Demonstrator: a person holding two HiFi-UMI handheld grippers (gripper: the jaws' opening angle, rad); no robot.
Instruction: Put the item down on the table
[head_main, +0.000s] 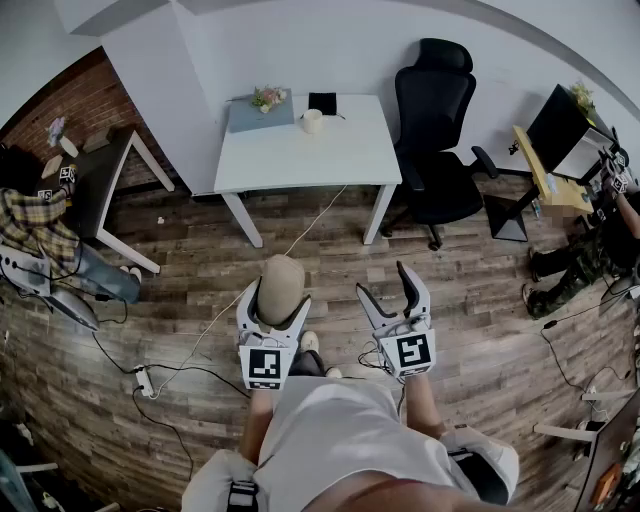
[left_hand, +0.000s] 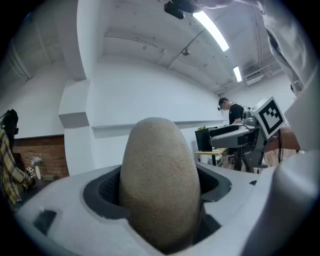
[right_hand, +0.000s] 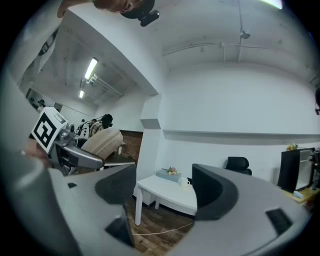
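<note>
A beige egg-shaped item (head_main: 281, 288) stands upright between the white jaws of my left gripper (head_main: 273, 305), which is shut on it above the wooden floor. Through the left gripper view the item (left_hand: 160, 180) fills the gap between the jaws of the left gripper (left_hand: 160, 200). My right gripper (head_main: 385, 283) is held beside it, open and with nothing in it. The right gripper view shows the right gripper (right_hand: 162, 192) wide apart, with the white table (right_hand: 172, 195) beyond. That table (head_main: 300, 150) stands farther ahead by the wall, apart from both grippers.
On the table are a grey box with flowers (head_main: 262, 108), a white cup (head_main: 312, 121) and a small black object (head_main: 322, 102). A black office chair (head_main: 435, 120) stands to its right, a dark desk (head_main: 100, 180) to its left. A cable (head_main: 200, 340) crosses the floor.
</note>
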